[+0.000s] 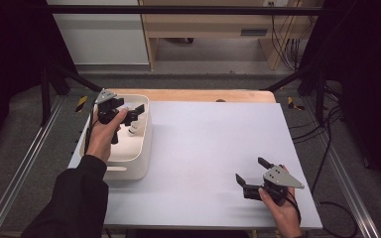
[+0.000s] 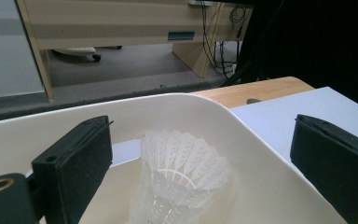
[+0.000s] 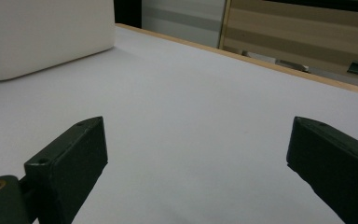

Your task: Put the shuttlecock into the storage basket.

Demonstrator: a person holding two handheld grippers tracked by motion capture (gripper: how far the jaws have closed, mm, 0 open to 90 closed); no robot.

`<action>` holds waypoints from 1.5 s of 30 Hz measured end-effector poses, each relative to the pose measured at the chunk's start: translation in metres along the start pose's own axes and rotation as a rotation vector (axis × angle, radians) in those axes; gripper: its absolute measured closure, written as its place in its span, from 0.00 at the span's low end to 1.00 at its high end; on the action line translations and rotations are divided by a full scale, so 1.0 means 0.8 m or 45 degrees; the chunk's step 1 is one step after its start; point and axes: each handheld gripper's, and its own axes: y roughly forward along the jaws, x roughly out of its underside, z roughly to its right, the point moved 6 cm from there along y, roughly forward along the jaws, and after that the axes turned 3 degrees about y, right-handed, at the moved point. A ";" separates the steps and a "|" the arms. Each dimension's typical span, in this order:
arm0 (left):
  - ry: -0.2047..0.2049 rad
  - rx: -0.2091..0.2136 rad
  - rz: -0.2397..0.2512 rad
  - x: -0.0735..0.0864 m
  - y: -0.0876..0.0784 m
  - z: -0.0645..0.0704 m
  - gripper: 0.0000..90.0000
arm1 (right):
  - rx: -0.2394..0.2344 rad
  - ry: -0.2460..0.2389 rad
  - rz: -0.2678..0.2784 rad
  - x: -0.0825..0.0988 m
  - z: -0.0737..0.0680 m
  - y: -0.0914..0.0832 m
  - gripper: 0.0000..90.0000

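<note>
Here the right tongs [image 1: 250, 174] are nearest, resting low on the pale counter [image 1: 213, 148] at its near right corner, with the jaws wide apart and nothing between them. In the right gripper view there is bare counter in front of them and the white bin [image 3: 42, 37] far off at the left.

Farther away, at the left side of the counter, the left tongs [image 1: 129, 111] hang over the white bin [image 1: 139, 163], held by the person's left hand [image 1: 101, 139]. Their jaws also stand wide apart and grip nothing. The shuttlecock [image 2: 184, 177] is inside the bin, just below and between the two jaws, with its feather skirt pointing up; in the high view it shows as a small white thing [image 1: 132, 130] on the bin floor.

I judge that the step in hand is a release into the bin, and it looks almost complete. To do it well, the left tongs should go straight up, with the jaws kept wide, so that no pad catches the feathers and pulls the shuttlecock over or out. The hand should also stay away from the bin wall, because a push there could move the bin. The right tongs can wait where they are.
</note>
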 end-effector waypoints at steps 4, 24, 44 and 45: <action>-0.006 0.001 0.021 -0.004 -0.004 0.002 0.06 | 0.001 0.002 0.001 0.000 0.000 0.000 0.05; 0.003 0.038 0.065 -0.023 -0.032 0.025 0.04 | -0.010 0.008 0.008 -0.002 0.000 -0.001 0.04; 0.069 0.142 0.141 -0.042 -0.065 0.080 0.03 | -0.031 0.005 0.011 -0.001 -0.004 -0.001 0.03; 0.073 0.150 0.139 -0.042 -0.066 0.084 0.03 | -0.031 0.004 0.011 -0.001 -0.004 0.000 0.03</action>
